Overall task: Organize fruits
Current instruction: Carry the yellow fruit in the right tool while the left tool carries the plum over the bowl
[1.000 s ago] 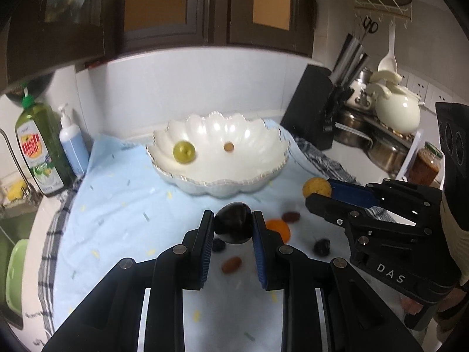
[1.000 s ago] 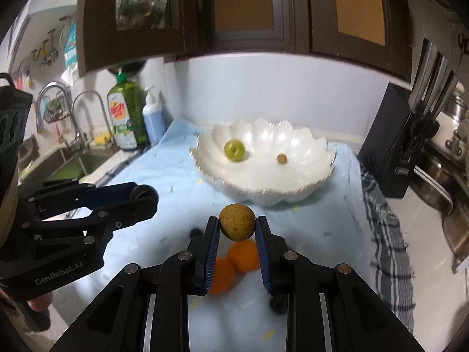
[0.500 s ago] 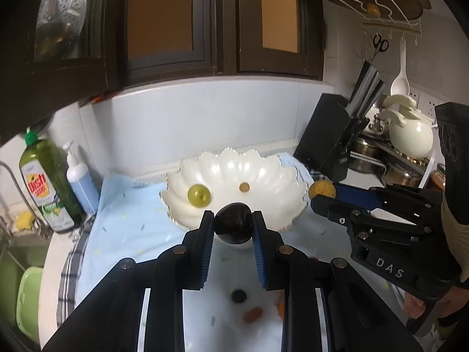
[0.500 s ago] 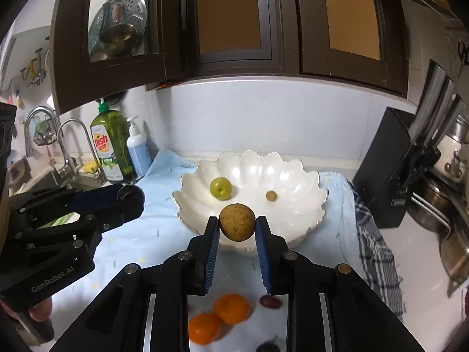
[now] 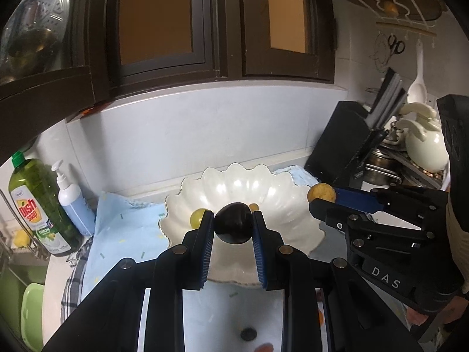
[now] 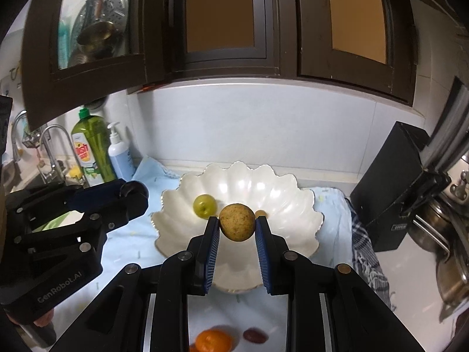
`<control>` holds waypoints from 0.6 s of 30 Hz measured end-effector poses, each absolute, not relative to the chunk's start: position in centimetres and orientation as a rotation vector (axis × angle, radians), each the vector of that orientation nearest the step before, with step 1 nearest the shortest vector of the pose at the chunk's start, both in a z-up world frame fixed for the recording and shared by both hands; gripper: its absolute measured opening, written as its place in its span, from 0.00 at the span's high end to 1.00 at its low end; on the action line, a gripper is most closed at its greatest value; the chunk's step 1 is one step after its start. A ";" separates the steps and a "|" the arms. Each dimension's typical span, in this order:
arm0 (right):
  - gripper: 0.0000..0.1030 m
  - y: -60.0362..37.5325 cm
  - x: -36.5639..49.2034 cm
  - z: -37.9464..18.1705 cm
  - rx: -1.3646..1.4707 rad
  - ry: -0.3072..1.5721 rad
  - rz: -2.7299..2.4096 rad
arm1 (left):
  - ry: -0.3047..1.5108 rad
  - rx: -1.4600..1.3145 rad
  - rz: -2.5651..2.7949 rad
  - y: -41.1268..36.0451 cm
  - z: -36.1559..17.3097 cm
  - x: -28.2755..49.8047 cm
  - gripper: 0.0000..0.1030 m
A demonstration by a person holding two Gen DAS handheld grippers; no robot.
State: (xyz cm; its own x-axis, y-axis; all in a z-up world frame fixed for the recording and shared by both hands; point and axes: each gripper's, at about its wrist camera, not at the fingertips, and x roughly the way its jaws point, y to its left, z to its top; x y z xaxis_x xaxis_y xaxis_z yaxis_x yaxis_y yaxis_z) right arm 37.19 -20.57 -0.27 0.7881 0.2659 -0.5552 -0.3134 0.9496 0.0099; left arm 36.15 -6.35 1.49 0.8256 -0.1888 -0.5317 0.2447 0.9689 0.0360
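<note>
My left gripper (image 5: 233,226) is shut on a dark plum (image 5: 233,226) and hangs above the near side of the white scalloped bowl (image 5: 281,184). My right gripper (image 6: 237,225) is shut on a brownish-yellow round fruit (image 6: 237,222), also over the bowl (image 6: 293,199). A green fruit (image 6: 204,204) and a small tan fruit (image 6: 260,213) lie inside the bowl. In the left wrist view the right gripper (image 5: 318,198) comes in from the right with its fruit (image 5: 321,192). An orange (image 6: 213,340) and a dark red fruit (image 6: 255,335) lie on the cloth below.
A light blue cloth (image 6: 132,234) covers the counter. A green dish soap bottle (image 6: 91,146) and a pump bottle (image 6: 118,154) stand at the left by the sink tap (image 6: 49,143). A black knife block (image 6: 392,193) and steel pots (image 6: 448,234) stand at the right. Dark cabinets hang overhead.
Both grippers have risen and moved forward with their fruits, from over the loose fruit on the cloth to over the bowl. The bowl now sits lower and nearer in both views.
</note>
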 end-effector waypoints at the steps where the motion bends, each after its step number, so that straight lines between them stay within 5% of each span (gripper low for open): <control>1: 0.74 -20.6 37.6 -0.3 -0.083 0.592 0.311 | 0.562 0.106 -0.227 -6.4 1.4 36.7 0.75; 18: 0.74 -21.1 46.8 -4.7 -0.116 0.814 0.282 | 0.831 0.064 -0.194 -6.8 -3.5 46.9 0.75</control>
State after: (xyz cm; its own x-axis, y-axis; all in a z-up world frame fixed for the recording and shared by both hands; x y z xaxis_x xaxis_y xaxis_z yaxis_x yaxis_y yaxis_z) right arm 46.82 -21.10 -4.71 0.6518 0.2037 -0.7305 -0.2923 0.9563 0.0059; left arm 46.91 -6.82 -3.50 0.6578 -0.1463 -0.7388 0.1966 0.9803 -0.0190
